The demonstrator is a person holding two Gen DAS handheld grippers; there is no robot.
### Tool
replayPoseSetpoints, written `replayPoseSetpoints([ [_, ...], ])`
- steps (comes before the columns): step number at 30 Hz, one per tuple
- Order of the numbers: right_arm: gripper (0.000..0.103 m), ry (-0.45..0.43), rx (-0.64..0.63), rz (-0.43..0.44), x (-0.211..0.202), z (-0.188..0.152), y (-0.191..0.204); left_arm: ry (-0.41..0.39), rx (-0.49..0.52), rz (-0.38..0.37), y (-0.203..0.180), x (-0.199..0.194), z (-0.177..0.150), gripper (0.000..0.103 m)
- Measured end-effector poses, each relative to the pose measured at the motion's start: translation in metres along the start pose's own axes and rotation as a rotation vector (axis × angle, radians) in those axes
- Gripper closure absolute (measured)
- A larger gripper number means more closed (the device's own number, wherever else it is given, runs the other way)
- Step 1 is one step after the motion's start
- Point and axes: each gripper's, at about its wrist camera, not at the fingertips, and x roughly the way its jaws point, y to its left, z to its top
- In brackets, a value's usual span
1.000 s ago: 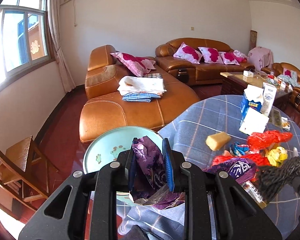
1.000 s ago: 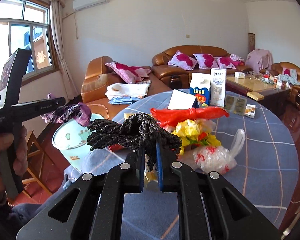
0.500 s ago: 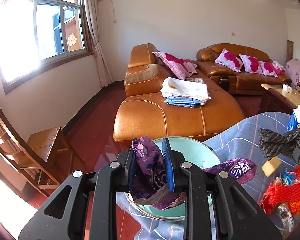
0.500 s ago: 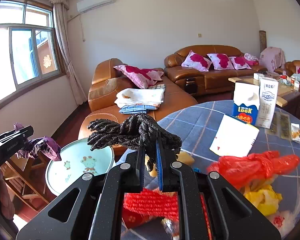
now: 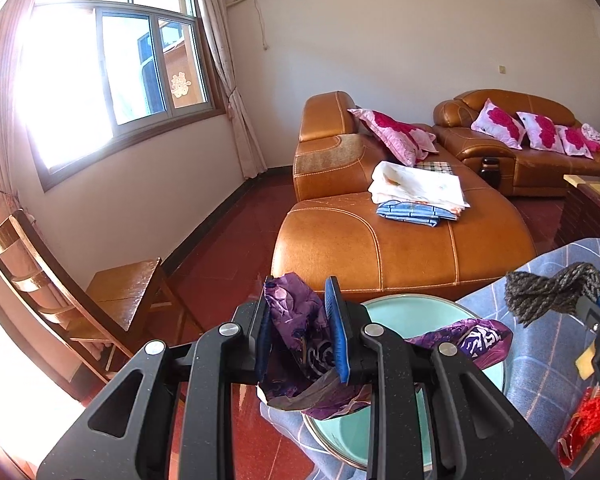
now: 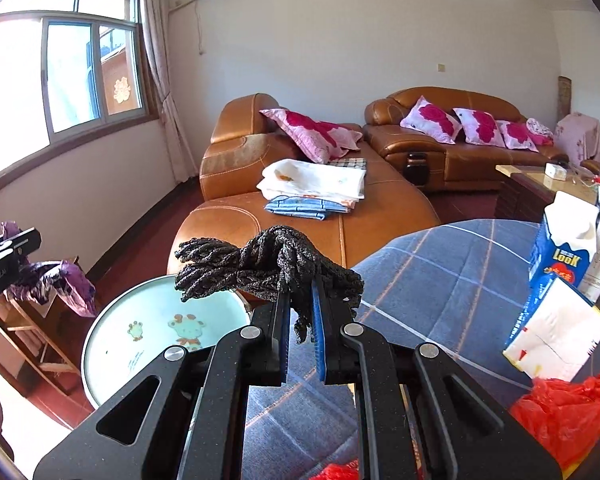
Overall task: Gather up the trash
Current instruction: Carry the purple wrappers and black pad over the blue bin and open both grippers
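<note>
My left gripper (image 5: pixel 300 300) is shut on a crumpled purple wrapper (image 5: pixel 300 344), held over the near rim of a pale green basin (image 5: pixel 412 312); the wrapper's tail (image 5: pixel 472 336) hangs across the basin. My right gripper (image 6: pixel 300 284) is shut on a bundle of dark grey knitted cord (image 6: pixel 260 268), held just right of the basin (image 6: pixel 152 328), above the edge of the blue checked tablecloth (image 6: pixel 440 280). In the left wrist view the cord (image 5: pixel 552 292) and right gripper show at the right edge. In the right wrist view the left gripper (image 6: pixel 4 256) with the wrapper (image 6: pixel 60 284) is at far left.
A red plastic bag (image 6: pixel 568 408), a blue milk carton (image 6: pixel 560 256) and a white paper box (image 6: pixel 556 332) lie on the table at right. A wooden chair (image 5: pixel 80 304) stands left of the basin. An orange leather sofa (image 5: pixel 400 236) with folded cloths lies beyond.
Both grippers have swung left, away from the trash pile on the table and toward the basin. Each still grips its item. The right gripper's cord now hangs beside the basin's rim.
</note>
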Motion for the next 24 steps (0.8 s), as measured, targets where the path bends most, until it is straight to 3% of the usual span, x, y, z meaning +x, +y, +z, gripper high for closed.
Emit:
replayPoseSetpoints([
  [12, 0.092, 0.037, -0.124, 0.055, 0.023, -0.004, 0.035, -0.005, 0.014, 0.046, 0.003, 0.015, 0.001, 0.078],
  [24, 0.092, 0.043, -0.157, 0.061, 0.026, -0.006, 0.039, 0.008, 0.028, 0.049, 0.002, 0.026, -0.005, 0.077],
])
